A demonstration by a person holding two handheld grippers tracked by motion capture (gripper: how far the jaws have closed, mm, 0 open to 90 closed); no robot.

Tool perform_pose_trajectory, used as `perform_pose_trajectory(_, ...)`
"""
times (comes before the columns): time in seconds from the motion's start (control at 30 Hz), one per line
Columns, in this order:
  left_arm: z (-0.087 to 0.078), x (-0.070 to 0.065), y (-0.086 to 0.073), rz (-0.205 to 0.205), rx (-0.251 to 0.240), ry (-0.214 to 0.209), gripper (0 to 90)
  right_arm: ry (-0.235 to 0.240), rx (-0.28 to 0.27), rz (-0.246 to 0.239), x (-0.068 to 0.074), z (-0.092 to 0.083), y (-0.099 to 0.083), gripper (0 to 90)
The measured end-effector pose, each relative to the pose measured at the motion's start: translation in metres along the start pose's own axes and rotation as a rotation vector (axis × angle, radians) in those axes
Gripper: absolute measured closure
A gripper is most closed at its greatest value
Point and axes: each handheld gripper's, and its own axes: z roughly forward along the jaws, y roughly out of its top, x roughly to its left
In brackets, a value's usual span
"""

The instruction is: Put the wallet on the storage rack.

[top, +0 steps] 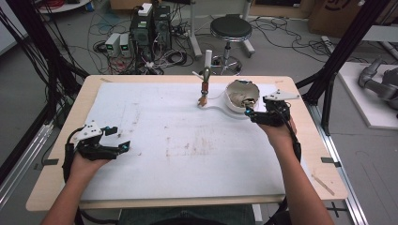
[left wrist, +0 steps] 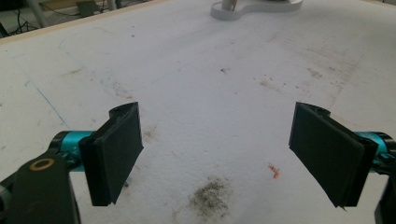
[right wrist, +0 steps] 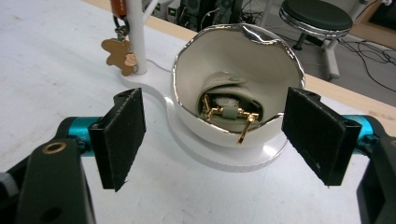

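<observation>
White foam sheeting (top: 187,154), scuffed and stained, covers the wooden table (top: 61,168). Near the person, at eight o'clock, the left gripper (top: 117,148) rests low over bare sheet, jaws spread and holding nothing, apparently parked out of the way. Farther off, at two o'clock, the right gripper (top: 248,112) has its jaws spread just short of a white bowl (right wrist: 238,60), likely lined up to reach inside. The bowl has a wavy silver rim and sits on a white base (right wrist: 224,156); gold jewellery (right wrist: 231,116) lies within. Beyond, a gingerbread charm (right wrist: 119,56) hangs beside a white post (right wrist: 135,28).

Glossy white gilt-rimmed bowl (right wrist: 238,70) on matt, scuffed white mat (top: 155,136).
</observation>
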Motion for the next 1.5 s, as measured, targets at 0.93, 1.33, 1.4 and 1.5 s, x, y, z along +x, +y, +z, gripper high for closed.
perform_pose_trajectory(0.93,0.008,-0.003,0.005,0.009,-0.028,-0.021,17.2,0.07,-0.083,0.078,0.015,-0.023,-0.062,19.2)
perform_pose_trajectory(1.33,0.018,-0.008,0.01,0.048,-0.014,-0.046,17.2,0.079,-0.047,0.046,0.019,-0.015,-0.071,19.2)
perform_pose_trajectory(1.4,0.017,-0.008,0.01,0.045,-0.016,-0.047,17.2,0.078,-0.052,0.048,0.02,-0.017,-0.071,19.2)
perform_pose_trajectory(1.5,0.016,-0.007,0.01,0.044,-0.022,-0.045,17.2,0.074,-0.051,0.049,0.019,-0.018,-0.071,19.2)
